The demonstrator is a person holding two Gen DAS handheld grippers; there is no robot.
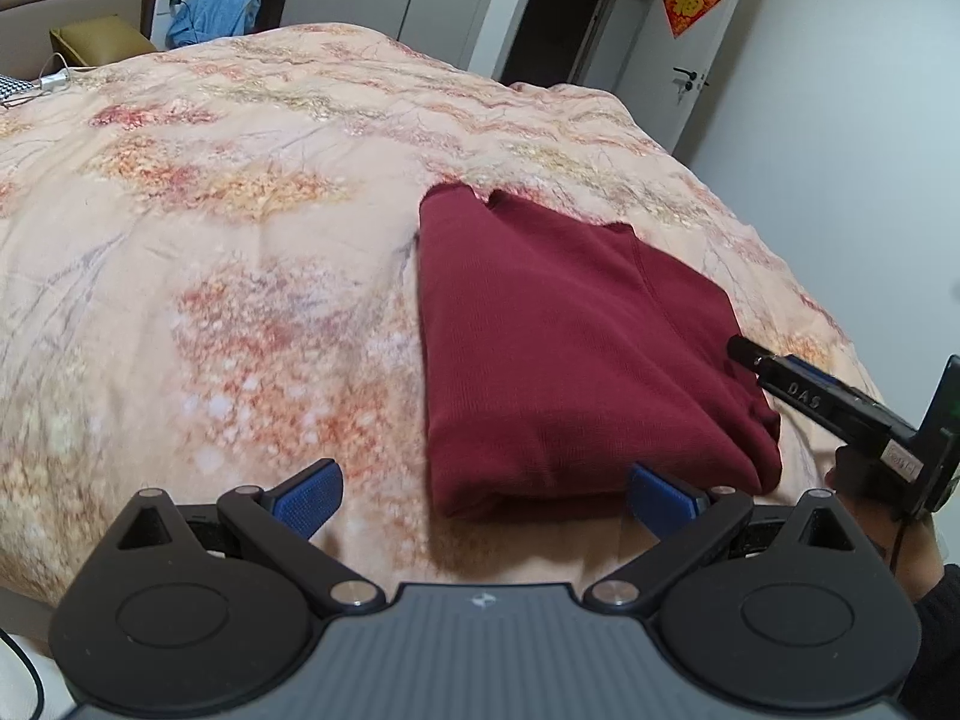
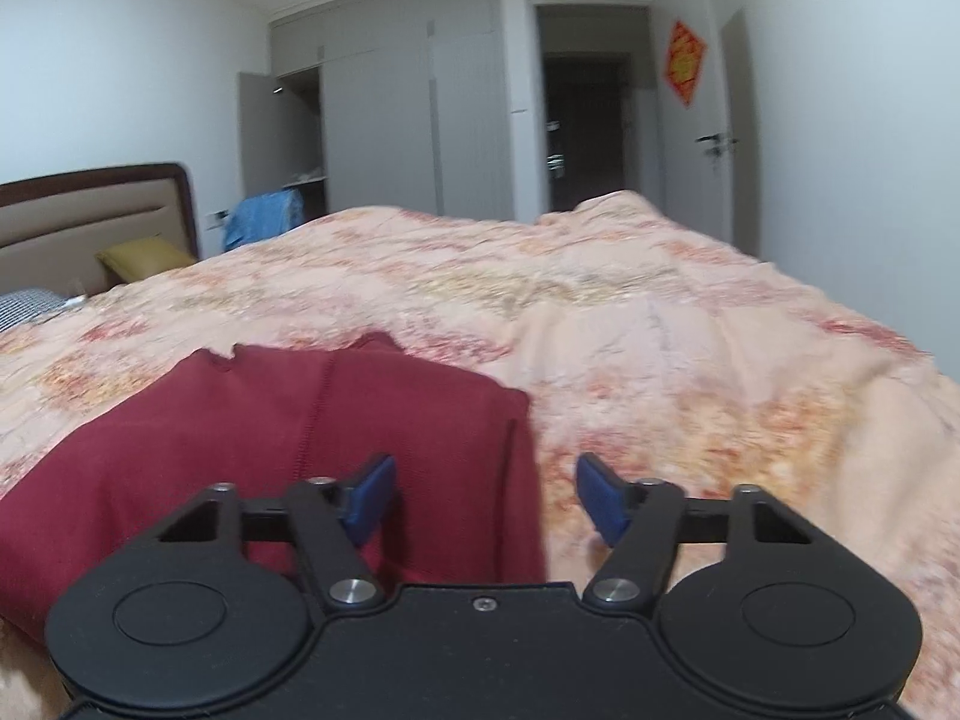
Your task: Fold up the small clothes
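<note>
Hovering over a folded maroon garment on the floral quilt — both my grippers empty.

My left gripper stands wide, the garment's near folded edge just ahead and toward its right pad; my right gripper stands partly open over the garment's right-hand edge, nothing between its pads — the nearer tool, I judge. The garment's long axis runs away from me up the bed. It looks ribbed, soft and thick, folded to a neat block, with a seam running lengthwise.
</note>
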